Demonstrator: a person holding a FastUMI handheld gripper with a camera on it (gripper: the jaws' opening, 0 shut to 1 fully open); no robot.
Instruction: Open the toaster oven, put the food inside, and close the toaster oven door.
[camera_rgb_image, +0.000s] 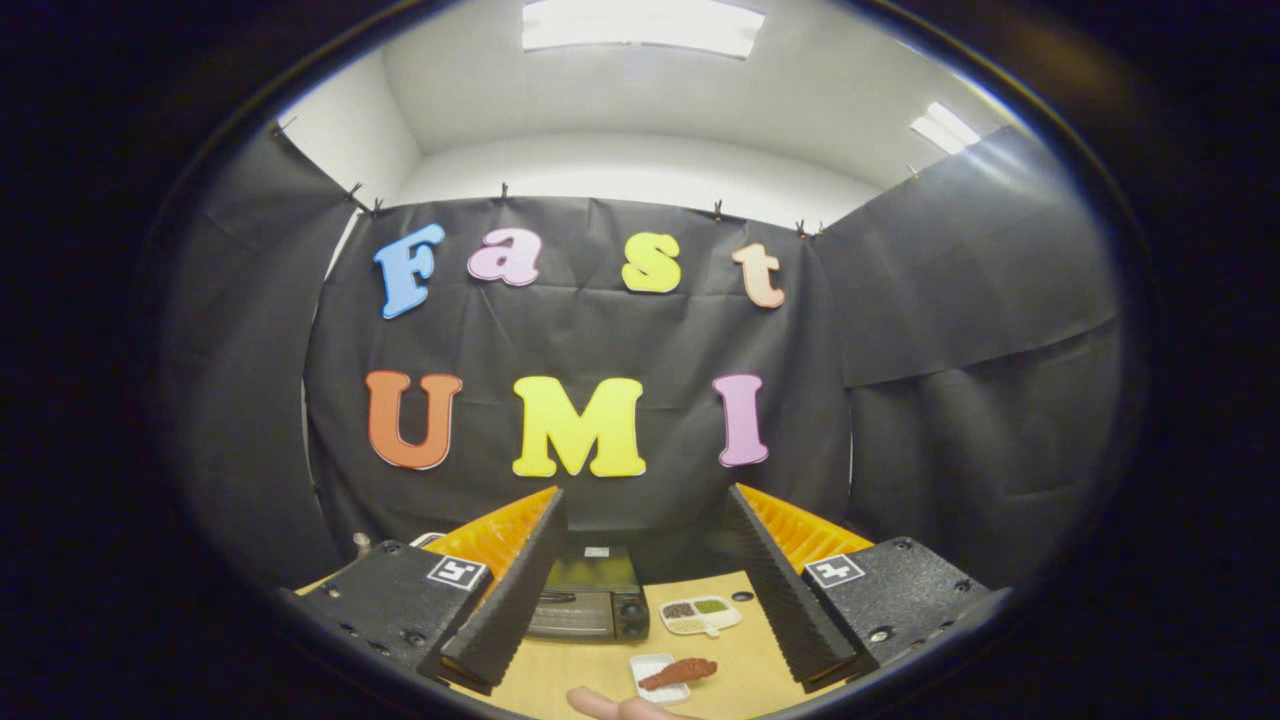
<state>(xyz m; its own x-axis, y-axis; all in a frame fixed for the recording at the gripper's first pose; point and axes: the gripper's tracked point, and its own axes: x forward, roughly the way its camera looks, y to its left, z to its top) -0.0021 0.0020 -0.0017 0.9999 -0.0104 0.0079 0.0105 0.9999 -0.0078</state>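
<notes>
In the gripper view, the gripper (640, 570) hangs spread wide, jaws released and empty, above a wooden table (745, 665). The toaster oven (590, 600), door closed, sits between and beyond the fingers against the black cloth wall (600, 340). The food (680, 672), on a small white tray (655, 680), lies between them nearer, a fingertip (610, 706) just beside it.

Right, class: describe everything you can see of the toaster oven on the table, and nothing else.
The toaster oven is a small dark box with a glass-fronted door, shut, a bar handle across the door's upper part and round knobs stacked down its right side. It stands upright on the wooden table, against the black cloth wall. The tool is open, and the oven sits beyond its fingers, partly hidden behind one of them. A white divided dish lies close beside it; whether they touch is unclear.
</notes>
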